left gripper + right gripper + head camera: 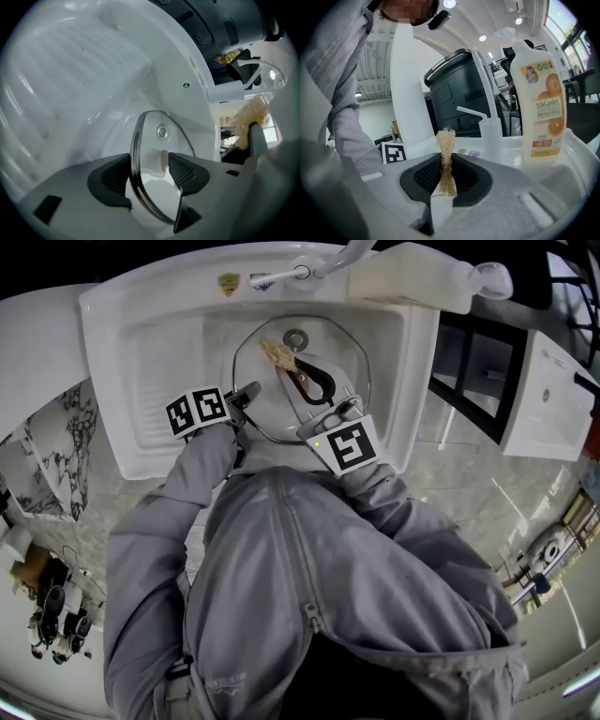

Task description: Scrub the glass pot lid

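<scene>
Glass pot lid: sits in the basin of the white sink, over the drain; its metal rim passes between the left jaws. The views do not show whether it lies flat or leans.
Left gripper: jaws apart and astride the lid's rim. The rim runs close along one pad, and the other pad stands clear of the glass, so nothing is clamped.
Right gripper: jaws closed tight on a tuft of straw-coloured scrubber, which sticks out past the tips. In the head view it hangs above the lid, near the drain.
Risk, lid slips: with the left pads not pressing, the first stroke would probably push the wet glass across the basin or spin it under the fibres.
Risk, lid tips: pressure near the far edge could lever the lid off the unclamped rim and knock it against the sink wall. Glass on ceramic may chip.
Risk, scrubber works loose: only a thin strip is pinched, so a hard sideways rub might drag it out of the jaws.
Risk, bottle: the soap bottle stands on the ledge beside the tap, and a wide swing of the right gripper could topple it.
</scene>
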The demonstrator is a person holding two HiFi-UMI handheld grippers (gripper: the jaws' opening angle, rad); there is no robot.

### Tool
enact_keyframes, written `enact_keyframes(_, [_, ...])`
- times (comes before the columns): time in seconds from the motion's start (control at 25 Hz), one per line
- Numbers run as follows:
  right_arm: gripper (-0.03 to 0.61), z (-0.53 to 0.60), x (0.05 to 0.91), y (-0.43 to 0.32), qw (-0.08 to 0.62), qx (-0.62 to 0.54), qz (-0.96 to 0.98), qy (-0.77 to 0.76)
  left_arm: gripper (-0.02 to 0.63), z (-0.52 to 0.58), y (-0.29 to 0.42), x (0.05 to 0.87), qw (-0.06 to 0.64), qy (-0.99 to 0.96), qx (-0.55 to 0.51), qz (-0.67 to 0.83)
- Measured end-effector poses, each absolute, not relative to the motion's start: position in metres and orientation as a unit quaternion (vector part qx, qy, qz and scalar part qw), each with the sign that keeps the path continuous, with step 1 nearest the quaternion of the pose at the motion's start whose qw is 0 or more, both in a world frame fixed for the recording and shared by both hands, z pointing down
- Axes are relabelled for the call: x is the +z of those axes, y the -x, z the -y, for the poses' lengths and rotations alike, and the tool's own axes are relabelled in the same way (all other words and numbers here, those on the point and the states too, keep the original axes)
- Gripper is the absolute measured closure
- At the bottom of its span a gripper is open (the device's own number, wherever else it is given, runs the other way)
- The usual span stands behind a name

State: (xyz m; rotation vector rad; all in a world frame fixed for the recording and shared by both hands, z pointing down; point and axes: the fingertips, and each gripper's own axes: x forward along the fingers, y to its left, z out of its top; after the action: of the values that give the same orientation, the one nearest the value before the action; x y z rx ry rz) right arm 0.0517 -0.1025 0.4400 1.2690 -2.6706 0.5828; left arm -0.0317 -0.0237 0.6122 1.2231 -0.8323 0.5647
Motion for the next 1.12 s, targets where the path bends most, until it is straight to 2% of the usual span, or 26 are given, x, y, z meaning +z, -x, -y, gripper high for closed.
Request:
enact_keyframes(0.2, [0.532, 0.104, 0.44, -0.054, 0.068, 0.189, 0.885, -0.421, 0.381, 0.004, 0.013, 0.626, 0.677, -0.593, 0.343, 0.269])
enact_keyframes(0.6, [0.532, 0.097, 0.472, -0.05, 0.139, 0.205, 0.887, -0.391, 0.553, 0.013, 0.006, 0.617, 0.745, -0.576, 0.236, 0.241])
enact_keyframes(0.72, [0.532, 0.093, 0.489, -0.043, 0.195, 0.191, 0.89, -0.364, 0.571, 0.018, 0.005, 0.607, 0.746, -0.588, 0.199, 0.241])
enact_keyframes(0.92, [0.532, 0.083, 0.526, -0.035, 0.342, 0.105, 0.884, -0.3, 0.577, 0.023, 0.006, 0.599, 0.737, -0.604, 0.171, 0.251])
enact_keyframes(1.12, [0.532, 0.089, 0.535, -0.036, 0.394, 0.059, 0.874, -0.278, 0.566, 0.028, 0.006, 0.586, 0.745, -0.604, 0.122, 0.254])
